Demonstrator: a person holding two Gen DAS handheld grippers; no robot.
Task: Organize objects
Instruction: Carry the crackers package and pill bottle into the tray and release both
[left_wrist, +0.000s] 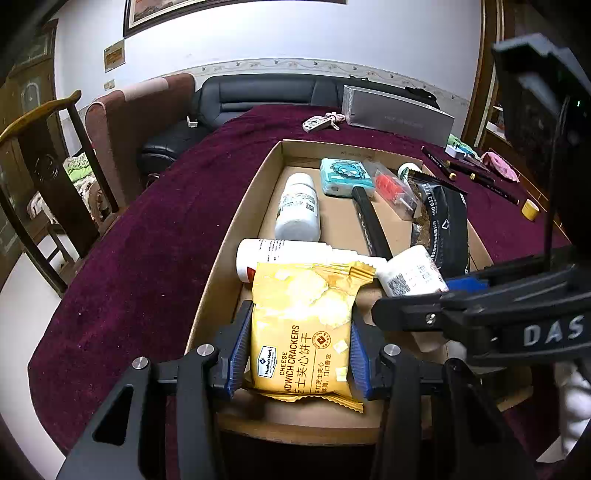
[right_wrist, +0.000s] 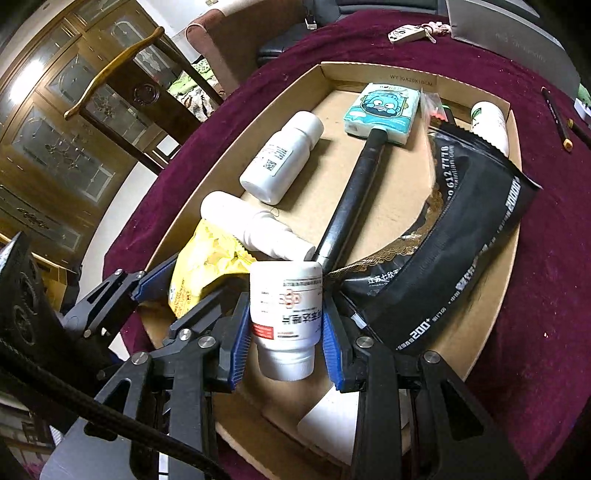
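Holding a yellow cracker packet between the blue pads of my left tongs, I have it just over the near end of the cardboard box that sits on the counter with its dark red cloth. Beyond the packet a white spray bottle lies across the box floor, and past that a white pill bottle lies lengthwise. Further right come a teal tissue pack, a black rod running down the middle, a clear bag with something red, and a black foil pouch leaning on the right wall. My right tongs are closed on a white medicine bottle, cap pointing back toward me, above the near right part of the box, just beside the pouch. Outside the box, on the cloth, lie keys, a grey box, pens and a roll of yellow tape.
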